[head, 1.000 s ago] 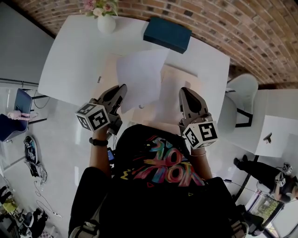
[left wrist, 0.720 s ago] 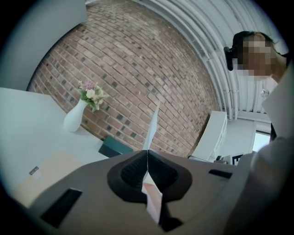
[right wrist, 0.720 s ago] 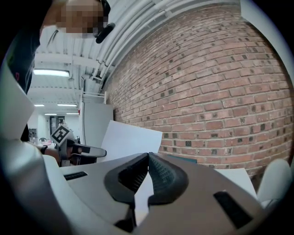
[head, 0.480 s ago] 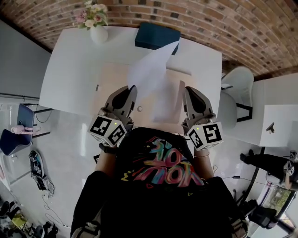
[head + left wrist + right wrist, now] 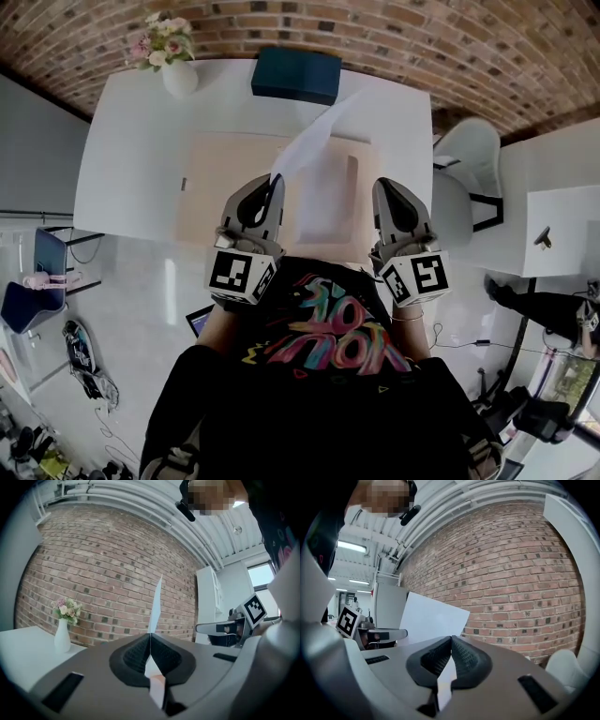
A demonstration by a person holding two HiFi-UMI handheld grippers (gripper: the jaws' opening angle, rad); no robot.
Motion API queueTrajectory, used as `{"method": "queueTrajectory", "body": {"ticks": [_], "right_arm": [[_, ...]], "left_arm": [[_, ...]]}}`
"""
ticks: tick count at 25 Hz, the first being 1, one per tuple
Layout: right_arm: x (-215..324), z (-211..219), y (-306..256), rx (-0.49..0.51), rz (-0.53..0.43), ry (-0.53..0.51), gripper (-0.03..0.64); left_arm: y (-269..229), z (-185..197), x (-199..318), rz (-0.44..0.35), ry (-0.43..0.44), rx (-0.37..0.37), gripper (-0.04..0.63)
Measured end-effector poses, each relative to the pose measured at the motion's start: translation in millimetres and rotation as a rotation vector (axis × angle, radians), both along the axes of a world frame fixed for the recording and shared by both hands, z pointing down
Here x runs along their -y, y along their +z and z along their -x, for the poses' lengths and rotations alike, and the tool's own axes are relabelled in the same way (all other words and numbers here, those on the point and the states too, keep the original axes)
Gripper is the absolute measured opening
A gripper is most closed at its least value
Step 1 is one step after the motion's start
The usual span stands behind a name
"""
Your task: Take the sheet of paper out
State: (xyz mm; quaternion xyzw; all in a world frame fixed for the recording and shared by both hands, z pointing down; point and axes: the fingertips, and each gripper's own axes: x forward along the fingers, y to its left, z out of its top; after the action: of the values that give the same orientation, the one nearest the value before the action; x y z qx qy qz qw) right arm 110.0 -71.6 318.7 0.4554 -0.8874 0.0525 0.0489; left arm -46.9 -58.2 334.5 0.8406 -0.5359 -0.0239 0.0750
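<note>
Brick wall, white table | left gripper pinching flat paper sheet | right gripper clamping thin translucent sleeve

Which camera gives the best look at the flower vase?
The left gripper view: the vase stands whole, side-on, flowers clear. The head view shows it small, from above; the right gripper view misses it.

A thin, smooth, matt sheet of paper is being pinched between the ribbed, matt black pads of the left gripper. A pale, faintly glossy sleeve is being gripped by the right gripper. Ahead of both, a rough brick wall is being faced.
</note>
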Motion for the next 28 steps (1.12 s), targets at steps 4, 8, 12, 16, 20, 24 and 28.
{"method": "queueTrajectory", "body": {"ticks": [4,8,12,16,20,24,28], "right_arm": [[-0.8,-13.0,3.8,-0.011,0.011,0.018,0.018],[2.6,-22.1,6.4,-0.018,0.011,0.019,0.018],[5.8,-27.2,7.5,-0.024,0.009,0.019,0.017],[8.4,-29.6,9.6,-0.021,0.013,0.021,0.017],[11.6,-32.7,10.3,-0.013,0.019,0.018,0.017],[13.2,-33.5,10.7,-0.013,0.022,0.012,0.017],[12.8,-30.9,14.3,-0.017,0.03,-0.01,0.017]], "left_arm": [[4.0,-8.2,-0.1,0.003,-0.01,0.007,0.023],[5.6,-14.5,3.9,0.004,-0.009,0.019,0.023],[7.2,-16.6,8.3,0.01,-0.02,0.025,0.023],[11.7,-16.2,12.0,0.024,-0.03,0.026,0.023],[12.6,-16.3,14.5,0.031,-0.039,0.024,0.023],[13.2,-15.7,16.2,0.037,-0.044,0.03,0.023],[14.7,-15.2,18.3,0.04,-0.045,0.028,0.023]]}}
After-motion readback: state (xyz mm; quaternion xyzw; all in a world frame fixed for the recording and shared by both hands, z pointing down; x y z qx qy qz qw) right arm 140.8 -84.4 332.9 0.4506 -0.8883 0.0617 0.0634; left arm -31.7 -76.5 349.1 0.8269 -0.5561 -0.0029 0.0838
